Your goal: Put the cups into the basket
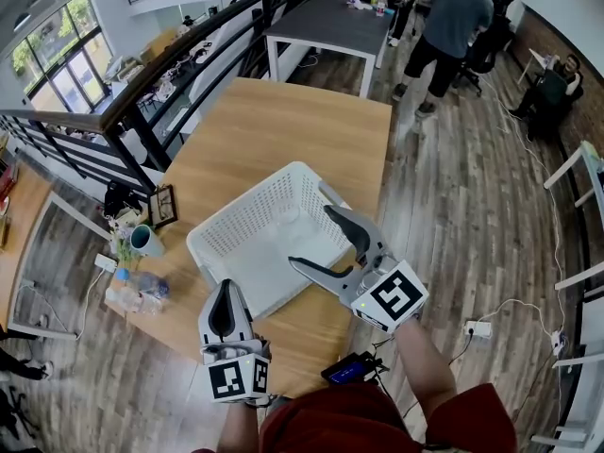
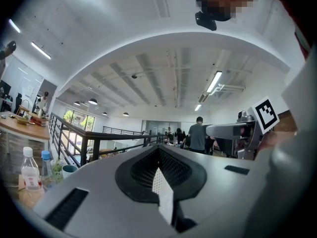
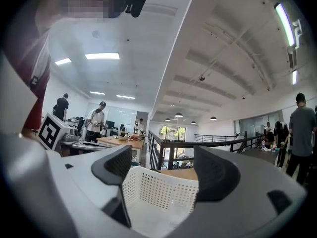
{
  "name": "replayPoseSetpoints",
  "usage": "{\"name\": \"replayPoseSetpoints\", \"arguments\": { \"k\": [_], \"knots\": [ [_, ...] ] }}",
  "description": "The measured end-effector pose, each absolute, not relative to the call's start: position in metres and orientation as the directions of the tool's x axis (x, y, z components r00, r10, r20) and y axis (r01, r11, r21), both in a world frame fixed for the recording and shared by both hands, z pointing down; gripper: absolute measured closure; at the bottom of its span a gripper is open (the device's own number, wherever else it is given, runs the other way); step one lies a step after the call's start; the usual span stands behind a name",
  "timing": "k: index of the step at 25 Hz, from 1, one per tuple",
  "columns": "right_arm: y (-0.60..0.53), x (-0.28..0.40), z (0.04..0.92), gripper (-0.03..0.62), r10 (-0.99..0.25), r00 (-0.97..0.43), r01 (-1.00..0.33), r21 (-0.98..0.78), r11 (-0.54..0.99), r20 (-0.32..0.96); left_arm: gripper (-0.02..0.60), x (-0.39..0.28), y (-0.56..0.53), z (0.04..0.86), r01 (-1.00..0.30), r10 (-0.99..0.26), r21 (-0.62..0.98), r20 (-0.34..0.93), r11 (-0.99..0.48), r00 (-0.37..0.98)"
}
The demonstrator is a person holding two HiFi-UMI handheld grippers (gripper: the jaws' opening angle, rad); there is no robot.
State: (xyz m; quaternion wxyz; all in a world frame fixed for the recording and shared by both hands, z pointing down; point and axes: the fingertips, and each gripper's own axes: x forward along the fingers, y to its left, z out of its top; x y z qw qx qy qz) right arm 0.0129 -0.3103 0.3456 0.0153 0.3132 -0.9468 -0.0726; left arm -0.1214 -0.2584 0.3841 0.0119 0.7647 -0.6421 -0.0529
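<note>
A white perforated basket (image 1: 247, 217) stands mid-table on the wooden top. Something pale and see-through, perhaps a clear cup (image 1: 286, 221), lies inside it; I cannot tell more. My right gripper (image 1: 310, 238) hangs open over the basket's near right corner with nothing between its jaws. In the right gripper view (image 3: 163, 175) the basket's wall (image 3: 161, 188) fills the gap. My left gripper (image 1: 224, 313) is shut and empty near the table's front edge, just short of the basket. The left gripper view (image 2: 159, 170) shows only a sliver of the basket (image 2: 160, 183). A teal cup (image 1: 143, 241) stands at the table's left edge.
Beside the teal cup (image 2: 68, 170) are a small plant, water bottles (image 1: 142, 291) and a picture frame (image 1: 162, 206). A black railing (image 1: 142, 92) runs along the table's left. A dark device (image 1: 351, 368) lies at the front edge. People stand far beyond the table.
</note>
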Motion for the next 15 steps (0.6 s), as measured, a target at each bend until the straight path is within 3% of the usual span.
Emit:
{"name": "replayPoseSetpoints", "arguments": {
  "k": [15],
  "knots": [
    [-0.274,0.062,0.372,0.224,-0.737,-0.672,-0.741,0.07,0.668,-0.072,0.581,-0.114,-0.26,0.386,-0.977,-0.98,0.085,-0.062,-0.194,0.189]
  ]
}}
